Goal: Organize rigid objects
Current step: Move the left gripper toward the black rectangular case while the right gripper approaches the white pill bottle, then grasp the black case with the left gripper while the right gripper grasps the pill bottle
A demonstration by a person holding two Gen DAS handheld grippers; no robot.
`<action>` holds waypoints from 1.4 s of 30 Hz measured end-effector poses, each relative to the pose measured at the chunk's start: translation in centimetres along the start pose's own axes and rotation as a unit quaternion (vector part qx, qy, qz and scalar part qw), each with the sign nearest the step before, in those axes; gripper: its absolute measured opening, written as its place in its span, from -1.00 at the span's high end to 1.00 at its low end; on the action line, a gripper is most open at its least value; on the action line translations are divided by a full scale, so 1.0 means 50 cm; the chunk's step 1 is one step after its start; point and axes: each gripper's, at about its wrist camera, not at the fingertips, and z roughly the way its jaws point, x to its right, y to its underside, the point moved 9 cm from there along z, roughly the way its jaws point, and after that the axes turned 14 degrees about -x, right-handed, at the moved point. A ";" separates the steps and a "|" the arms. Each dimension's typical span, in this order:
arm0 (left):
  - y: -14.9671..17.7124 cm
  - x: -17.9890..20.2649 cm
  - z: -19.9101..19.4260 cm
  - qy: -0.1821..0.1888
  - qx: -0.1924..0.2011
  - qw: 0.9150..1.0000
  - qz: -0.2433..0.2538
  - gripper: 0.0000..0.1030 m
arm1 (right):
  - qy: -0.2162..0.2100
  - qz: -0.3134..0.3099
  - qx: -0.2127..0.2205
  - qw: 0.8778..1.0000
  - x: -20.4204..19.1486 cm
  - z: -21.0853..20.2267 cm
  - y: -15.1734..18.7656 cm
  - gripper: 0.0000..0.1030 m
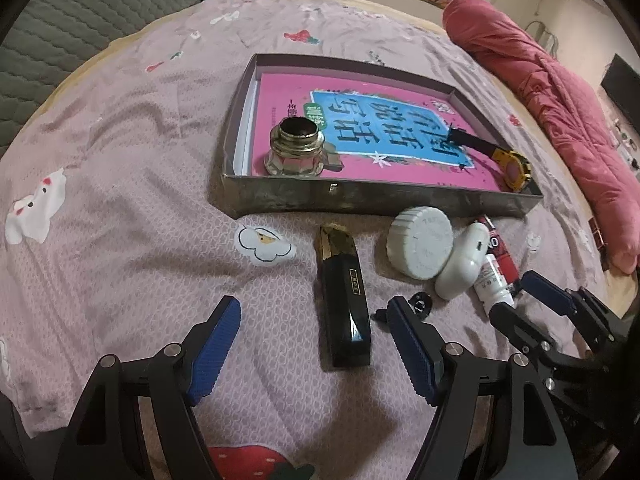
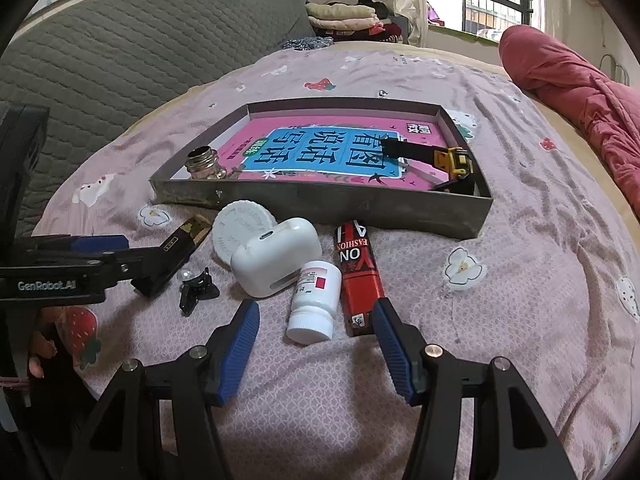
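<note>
A grey tray (image 1: 360,196) on the bed holds a pink book (image 1: 360,128), a glass ink bottle (image 1: 296,148) and a yellow-black knife (image 1: 504,160). In front of it lie a black-and-gold box (image 1: 344,300), a white round jar (image 1: 420,242), a white case (image 2: 276,260), a white pill bottle (image 2: 314,300), a red box (image 2: 360,276) and a small black clip (image 2: 198,286). My left gripper (image 1: 314,308) is open, its fingers on either side of the black box without touching it. My right gripper (image 2: 315,308) is open around the pill bottle's cap end.
A pink patterned bedsheet (image 1: 140,200) covers the bed. A rolled red quilt (image 1: 560,100) lies along the right side. A grey quilted headboard (image 2: 140,60) stands behind, with folded clothes (image 2: 344,16) and a window beyond. A hand (image 2: 40,356) holds the left gripper.
</note>
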 end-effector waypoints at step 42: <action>-0.035 0.018 0.049 -0.027 -0.023 0.999 0.004 0.12 | -0.011 -0.015 -0.046 0.999 -0.011 0.067 -0.011 0.48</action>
